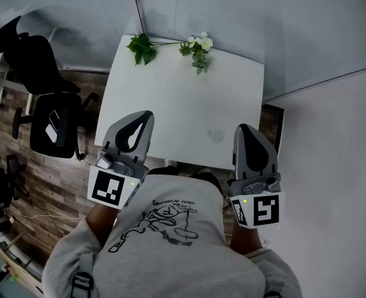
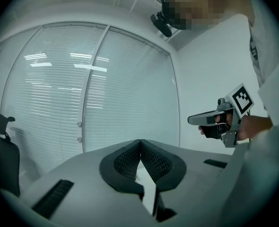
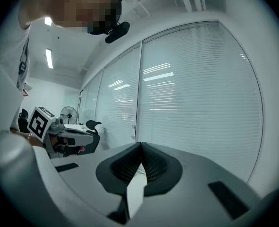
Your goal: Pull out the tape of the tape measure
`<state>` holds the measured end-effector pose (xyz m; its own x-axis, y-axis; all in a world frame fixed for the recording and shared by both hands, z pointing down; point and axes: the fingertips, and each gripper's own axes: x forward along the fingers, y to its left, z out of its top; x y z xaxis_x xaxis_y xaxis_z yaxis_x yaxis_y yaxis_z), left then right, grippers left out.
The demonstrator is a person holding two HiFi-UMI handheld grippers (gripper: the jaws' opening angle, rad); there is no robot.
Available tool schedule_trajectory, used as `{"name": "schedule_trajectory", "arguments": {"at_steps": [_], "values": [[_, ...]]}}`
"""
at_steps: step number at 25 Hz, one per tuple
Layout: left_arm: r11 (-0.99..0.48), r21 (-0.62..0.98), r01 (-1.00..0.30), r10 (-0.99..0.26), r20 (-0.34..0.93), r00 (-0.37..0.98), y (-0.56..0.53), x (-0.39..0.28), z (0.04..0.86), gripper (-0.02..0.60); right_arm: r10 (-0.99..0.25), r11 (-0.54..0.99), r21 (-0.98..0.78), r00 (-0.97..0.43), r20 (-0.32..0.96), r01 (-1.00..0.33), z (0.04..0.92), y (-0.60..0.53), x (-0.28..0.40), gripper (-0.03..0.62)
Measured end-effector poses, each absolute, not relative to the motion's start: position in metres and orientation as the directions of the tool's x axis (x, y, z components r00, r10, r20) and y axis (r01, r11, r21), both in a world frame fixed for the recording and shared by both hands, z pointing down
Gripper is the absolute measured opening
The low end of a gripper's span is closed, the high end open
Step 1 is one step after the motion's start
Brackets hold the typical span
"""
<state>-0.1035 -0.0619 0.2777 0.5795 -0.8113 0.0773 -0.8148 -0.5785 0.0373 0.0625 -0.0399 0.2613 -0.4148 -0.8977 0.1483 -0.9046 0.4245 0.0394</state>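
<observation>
No tape measure shows in any view. In the head view my left gripper (image 1: 147, 115) and right gripper (image 1: 242, 129) are held close to the person's body, over the near edge of the white table (image 1: 183, 104). Both point away from the body, roughly level. The left gripper (image 2: 140, 141) has its ribbed pads (image 2: 125, 161) pressed together at the tip with nothing between them. The right gripper (image 3: 141, 145) looks the same, its pads (image 3: 154, 163) meeting with nothing held. Each gripper view catches the other gripper, with its marker cube, at the side: the right gripper (image 2: 192, 120) and the left gripper (image 3: 93, 135).
A leafy green sprig (image 1: 142, 47) and a stem of white flowers (image 1: 199, 47) lie at the table's far edge. A faint smudge (image 1: 216, 134) marks the tabletop. A black office chair (image 1: 46, 98) stands on the wood floor to the left. Window blinds (image 2: 82, 93) fill the wall ahead.
</observation>
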Motion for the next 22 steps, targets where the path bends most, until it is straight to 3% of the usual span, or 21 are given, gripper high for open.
{"name": "schedule_trajectory", "arguments": {"at_steps": [14,22], "values": [[-0.669,0.061,-0.741,-0.732,0.120,0.670,-0.072,-0.071,0.324,0.021,-0.909,0.403,0.056,-0.393,0.139,-0.913,0.268,-0.050,0.075,0.009],[-0.761,0.128,-0.636,-0.584,0.293,0.757,-0.065,-0.017,0.399,0.044,-0.929,0.353,0.054,-0.343,0.139,-0.934,0.268,-0.046,0.102,0.009]]}}
